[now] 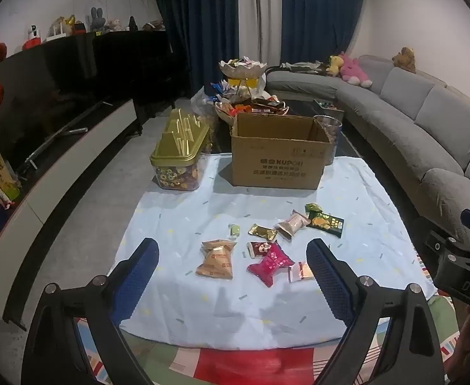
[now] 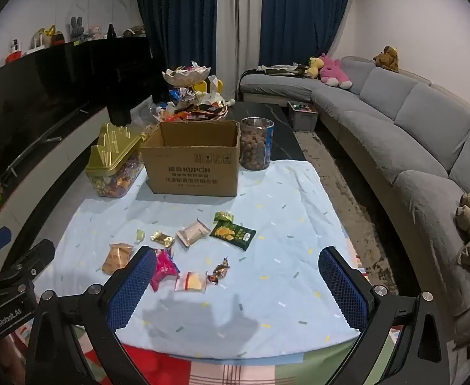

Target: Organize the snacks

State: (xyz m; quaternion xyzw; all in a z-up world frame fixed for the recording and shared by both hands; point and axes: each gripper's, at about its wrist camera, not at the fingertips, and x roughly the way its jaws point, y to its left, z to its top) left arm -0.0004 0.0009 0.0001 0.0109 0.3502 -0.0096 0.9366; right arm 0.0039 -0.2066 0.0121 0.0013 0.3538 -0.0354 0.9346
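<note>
Several small snack packs lie loose on a light blue cloth (image 1: 183,211) (image 2: 283,211): a tan pack (image 1: 216,258) (image 2: 116,256), a magenta pack (image 1: 270,263) (image 2: 163,268), a green pack (image 1: 326,222) (image 2: 232,231), a gold one (image 1: 262,231) (image 2: 162,238), a beige one (image 1: 292,224) (image 2: 192,232), a clear-wrapped one (image 1: 300,272) (image 2: 191,280) and a twisted candy (image 2: 219,271). Behind them stands an open cardboard box (image 1: 278,157) (image 2: 192,165). My left gripper (image 1: 233,276) and right gripper (image 2: 237,285) hover open above the near cloth, holding nothing.
A gold-lidded clear tub (image 1: 178,154) (image 2: 114,166) sits left of the box, a clear jar of round snacks (image 2: 256,144) (image 1: 331,134) right of it. Tiered snack dishes (image 1: 244,67) (image 2: 188,75) stand behind. A grey sofa (image 2: 411,134) runs along the right, a dark TV unit (image 1: 58,96) along the left.
</note>
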